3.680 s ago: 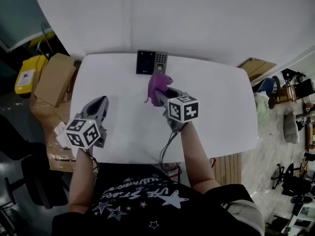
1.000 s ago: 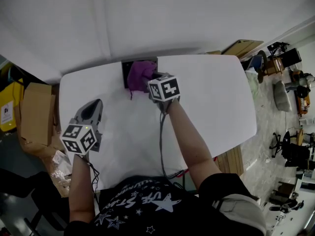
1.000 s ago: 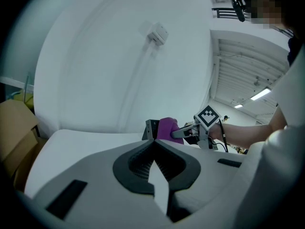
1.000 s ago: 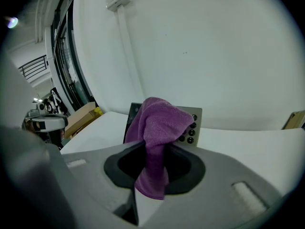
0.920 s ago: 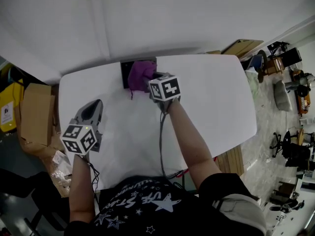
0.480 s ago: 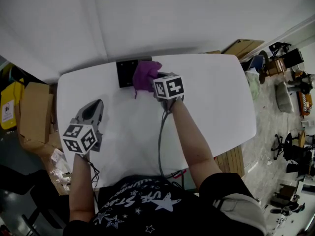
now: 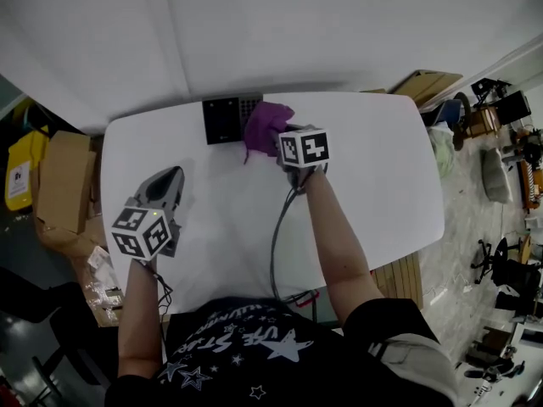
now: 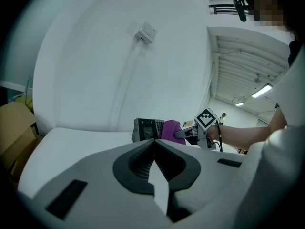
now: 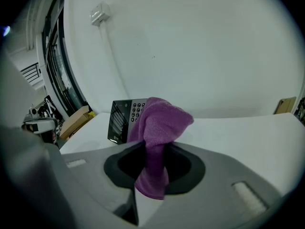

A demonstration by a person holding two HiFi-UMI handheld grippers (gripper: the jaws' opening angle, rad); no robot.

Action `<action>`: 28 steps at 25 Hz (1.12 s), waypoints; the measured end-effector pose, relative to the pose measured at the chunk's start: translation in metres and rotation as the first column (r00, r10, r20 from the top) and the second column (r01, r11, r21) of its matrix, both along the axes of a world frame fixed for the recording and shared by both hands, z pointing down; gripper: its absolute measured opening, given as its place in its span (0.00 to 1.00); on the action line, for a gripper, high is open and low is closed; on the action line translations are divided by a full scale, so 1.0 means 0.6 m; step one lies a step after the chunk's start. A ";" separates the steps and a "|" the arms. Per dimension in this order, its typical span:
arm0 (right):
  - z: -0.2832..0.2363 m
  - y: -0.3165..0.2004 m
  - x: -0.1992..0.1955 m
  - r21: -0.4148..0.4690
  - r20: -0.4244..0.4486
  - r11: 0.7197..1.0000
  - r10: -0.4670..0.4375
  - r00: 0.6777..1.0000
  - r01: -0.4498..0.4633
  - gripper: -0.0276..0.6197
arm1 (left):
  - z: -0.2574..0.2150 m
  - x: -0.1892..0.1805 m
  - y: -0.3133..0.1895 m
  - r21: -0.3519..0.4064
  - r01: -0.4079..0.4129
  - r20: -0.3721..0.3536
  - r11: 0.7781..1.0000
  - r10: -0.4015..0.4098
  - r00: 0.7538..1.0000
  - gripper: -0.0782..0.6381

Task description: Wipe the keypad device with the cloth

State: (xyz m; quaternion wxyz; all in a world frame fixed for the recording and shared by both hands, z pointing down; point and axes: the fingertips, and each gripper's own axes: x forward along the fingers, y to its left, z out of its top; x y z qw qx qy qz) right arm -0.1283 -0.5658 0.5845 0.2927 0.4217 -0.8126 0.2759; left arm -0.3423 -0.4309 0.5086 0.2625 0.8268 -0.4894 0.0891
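The right gripper (image 9: 153, 151) clamps the cloth (image 9: 161, 120), which overlaps the keypad device (image 9: 121, 118).

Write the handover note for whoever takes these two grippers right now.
Left gripper: jaws together, empty, over the table's left side, away from the work.
Right gripper: shut on the purple cloth, which bunches up beyond the jaws.
Keypad device: stands at the table's far edge, by the wall. The cloth sits at its right end, over part of the keys; firm contact cannot be confirmed.
Done: cloth picked up and brought to the device. How much is wiped does not show.
To do: probably sweep the cloth across the keys and the dark left panel.
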 end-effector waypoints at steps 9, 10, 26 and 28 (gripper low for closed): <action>-0.019 0.040 0.026 0.007 0.005 0.999 0.054 0.999 -0.054 0.19 | -0.013 0.004 0.024 0.018 -0.032 -0.011 0.999 0.032 0.999 0.12; -0.025 0.047 0.023 0.010 0.004 0.999 0.053 0.999 -0.053 0.19 | -0.017 0.002 0.028 0.024 -0.034 -0.013 0.999 0.034 0.999 0.12; -0.103 0.242 -0.077 0.061 -0.009 0.998 -0.008 1.000 0.008 0.19 | -0.070 -0.051 0.163 0.091 -0.052 -0.060 0.994 0.058 0.997 0.12; -0.106 0.273 -0.086 0.056 -0.010 0.998 -0.013 1.000 0.013 0.19 | -0.070 -0.058 0.182 0.086 -0.053 -0.068 0.995 0.059 0.996 0.12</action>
